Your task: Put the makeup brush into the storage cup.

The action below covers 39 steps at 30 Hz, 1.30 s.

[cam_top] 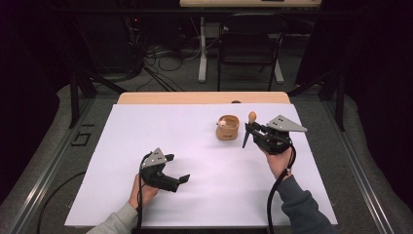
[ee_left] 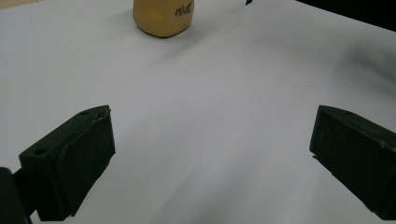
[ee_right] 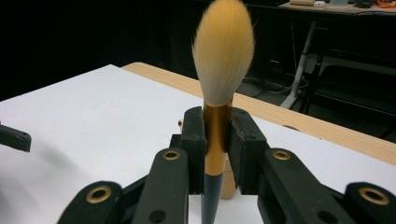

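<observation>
My right gripper is shut on a makeup brush, its gold ferrule clamped between the jaws and its fluffy orange-tipped head standing upright. From the high view the brush is held just right of a small tan cup that stands on the white table sheet. The cup also shows at the top of the left gripper view. My left gripper hovers low over the front left of the sheet, open, with nothing between its black jaws.
The white sheet covers a wooden table whose far edge shows beyond it. A black chair, a table leg and cables stand on the floor behind. Metal rails run along both sides of the table.
</observation>
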Each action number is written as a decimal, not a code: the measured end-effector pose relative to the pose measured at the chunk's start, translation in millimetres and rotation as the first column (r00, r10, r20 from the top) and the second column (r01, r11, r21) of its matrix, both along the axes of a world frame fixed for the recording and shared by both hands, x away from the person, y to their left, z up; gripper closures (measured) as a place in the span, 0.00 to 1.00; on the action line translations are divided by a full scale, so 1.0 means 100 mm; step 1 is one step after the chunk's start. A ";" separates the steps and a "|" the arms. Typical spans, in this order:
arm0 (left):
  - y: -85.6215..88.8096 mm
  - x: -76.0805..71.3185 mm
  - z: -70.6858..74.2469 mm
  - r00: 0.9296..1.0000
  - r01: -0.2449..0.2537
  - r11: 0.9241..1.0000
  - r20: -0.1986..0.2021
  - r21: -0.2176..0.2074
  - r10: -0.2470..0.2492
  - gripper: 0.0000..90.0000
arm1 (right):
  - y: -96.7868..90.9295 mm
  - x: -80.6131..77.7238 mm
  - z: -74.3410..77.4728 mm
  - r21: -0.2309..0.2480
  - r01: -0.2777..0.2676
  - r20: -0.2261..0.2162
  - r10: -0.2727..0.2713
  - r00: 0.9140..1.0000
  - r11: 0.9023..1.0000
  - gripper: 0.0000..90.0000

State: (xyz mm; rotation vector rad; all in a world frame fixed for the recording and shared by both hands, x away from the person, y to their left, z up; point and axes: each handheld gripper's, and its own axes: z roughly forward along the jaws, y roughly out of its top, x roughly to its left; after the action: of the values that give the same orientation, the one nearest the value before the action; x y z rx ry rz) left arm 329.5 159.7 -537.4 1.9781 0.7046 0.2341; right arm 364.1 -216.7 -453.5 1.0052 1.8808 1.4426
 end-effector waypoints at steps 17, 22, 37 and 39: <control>-0.01 0.00 -0.01 1.000 0.000 1.000 -0.001 -0.001 0.000 0.00 | -0.09 0.05 0.07 -0.003 0.031 0.027 -0.031 0.999 1.000 0.87; -0.02 0.00 -0.01 1.000 0.000 1.000 -0.002 -0.001 0.000 0.00 | -0.09 0.06 0.11 -0.009 0.034 0.040 -0.034 0.999 0.999 0.87; -0.02 0.00 0.00 1.000 -0.001 1.000 0.004 0.002 0.001 0.00 | -0.02 0.11 0.21 -0.024 0.024 0.084 -0.022 0.996 0.999 0.87; -0.02 0.00 0.00 1.000 0.000 1.000 0.004 0.002 0.000 0.00 | -0.02 0.12 0.23 -0.024 0.020 0.084 -0.018 0.996 1.000 0.87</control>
State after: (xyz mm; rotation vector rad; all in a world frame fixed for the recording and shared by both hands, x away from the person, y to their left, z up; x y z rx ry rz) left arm 329.2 157.5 -537.9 1.9793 0.7019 0.2388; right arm 376.0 -218.6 -430.8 0.9346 1.8200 1.4252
